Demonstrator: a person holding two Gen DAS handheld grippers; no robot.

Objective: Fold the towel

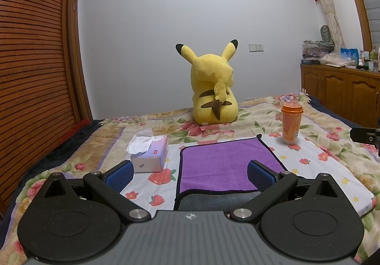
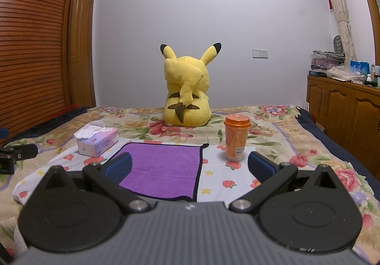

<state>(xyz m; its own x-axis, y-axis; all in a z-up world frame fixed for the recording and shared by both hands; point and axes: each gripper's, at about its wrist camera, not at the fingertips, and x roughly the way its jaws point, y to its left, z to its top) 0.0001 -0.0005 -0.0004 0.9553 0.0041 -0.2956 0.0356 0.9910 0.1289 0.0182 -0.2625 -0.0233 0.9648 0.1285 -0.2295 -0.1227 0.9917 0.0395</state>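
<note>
A purple towel (image 1: 220,165) with a dark edge lies flat on the flowered bedspread, its near part showing a grey side (image 1: 213,202). It also shows in the right wrist view (image 2: 161,167). My left gripper (image 1: 190,176) is open and empty, hovering over the towel's near left part; its right finger is above the purple cloth. My right gripper (image 2: 190,167) is open and empty, above the towel's near right corner, its left finger over the cloth. Part of the right gripper (image 1: 365,137) shows at the left view's right edge, and part of the left gripper (image 2: 14,155) at the right view's left edge.
A tissue box (image 1: 149,154) stands left of the towel. An orange lidded cup (image 1: 291,123) stands at its far right. A yellow plush toy (image 1: 213,91) sits behind. A slatted wooden wardrobe (image 1: 35,63) is at the left, a wooden cabinet (image 1: 342,91) at the right.
</note>
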